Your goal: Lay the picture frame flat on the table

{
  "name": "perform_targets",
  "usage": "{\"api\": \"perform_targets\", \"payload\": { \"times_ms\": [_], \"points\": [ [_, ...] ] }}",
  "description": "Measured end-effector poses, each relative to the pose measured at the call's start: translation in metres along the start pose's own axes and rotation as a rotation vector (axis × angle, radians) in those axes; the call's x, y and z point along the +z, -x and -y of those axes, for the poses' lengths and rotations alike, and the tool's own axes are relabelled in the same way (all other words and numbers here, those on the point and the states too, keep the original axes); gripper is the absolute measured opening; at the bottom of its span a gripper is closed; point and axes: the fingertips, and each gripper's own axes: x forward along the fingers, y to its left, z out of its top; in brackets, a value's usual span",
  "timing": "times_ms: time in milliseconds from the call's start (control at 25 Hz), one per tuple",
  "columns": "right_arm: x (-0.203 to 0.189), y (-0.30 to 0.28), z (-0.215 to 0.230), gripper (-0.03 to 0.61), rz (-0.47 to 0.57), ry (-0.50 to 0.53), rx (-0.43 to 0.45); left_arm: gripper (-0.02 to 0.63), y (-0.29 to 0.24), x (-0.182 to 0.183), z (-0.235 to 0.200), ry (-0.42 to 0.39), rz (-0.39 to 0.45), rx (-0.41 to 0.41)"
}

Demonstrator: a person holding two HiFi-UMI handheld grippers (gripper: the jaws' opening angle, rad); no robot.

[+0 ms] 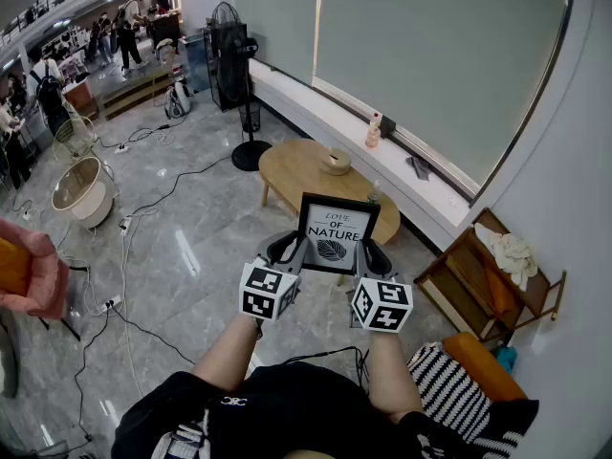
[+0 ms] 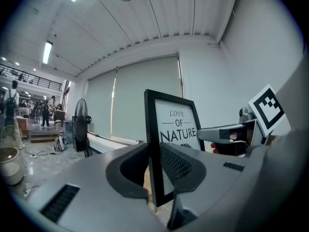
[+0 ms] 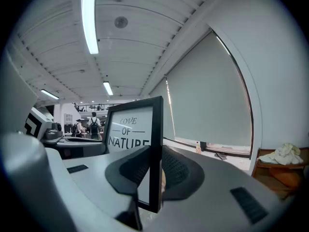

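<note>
A black picture frame (image 1: pixel 337 234) with a white print reading "LOVE OF NATURE" is held upright in the air between both grippers, in front of the person's body. My left gripper (image 1: pixel 292 249) is shut on its left edge, and the frame (image 2: pixel 174 129) stands between the pads of that gripper (image 2: pixel 154 166). My right gripper (image 1: pixel 371 256) is shut on the right edge, where the frame (image 3: pixel 133 124) is clamped in that gripper (image 3: pixel 154 170). The oval wooden table (image 1: pixel 296 165) lies just beyond and below the frame.
A small round bowl (image 1: pixel 336 162) sits on the table's far side. A standing fan (image 1: pixel 234 65) is at the table's left, a bottle (image 1: pixel 374 130) on the window ledge behind. Cables run over the marble floor at left; a wooden rack (image 1: pixel 488 275) stands at right.
</note>
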Motion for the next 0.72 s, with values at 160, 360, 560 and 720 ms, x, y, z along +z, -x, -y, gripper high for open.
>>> {"api": "perform_targets", "payload": {
  "times_ms": [160,360,560,720],
  "points": [
    [0.0,-0.003,-0.011,0.09,0.001,-0.01,-0.004,0.091,0.005,0.0,-0.011,0.006,0.001,-0.003],
    [-0.006,-0.008,-0.029,0.091,-0.002,-0.007,-0.017,0.091,0.013,-0.006,-0.027,0.009,0.003,-0.016],
    [-0.012,-0.013,-0.049,0.091,-0.002,-0.017,-0.048,0.091,0.022,-0.011,-0.046,0.008,0.004,-0.046],
    [-0.022,-0.016,-0.063,0.091,-0.014,-0.025,-0.073,0.091,0.028,-0.02,-0.059,0.007,-0.005,-0.067]
  ]
}}
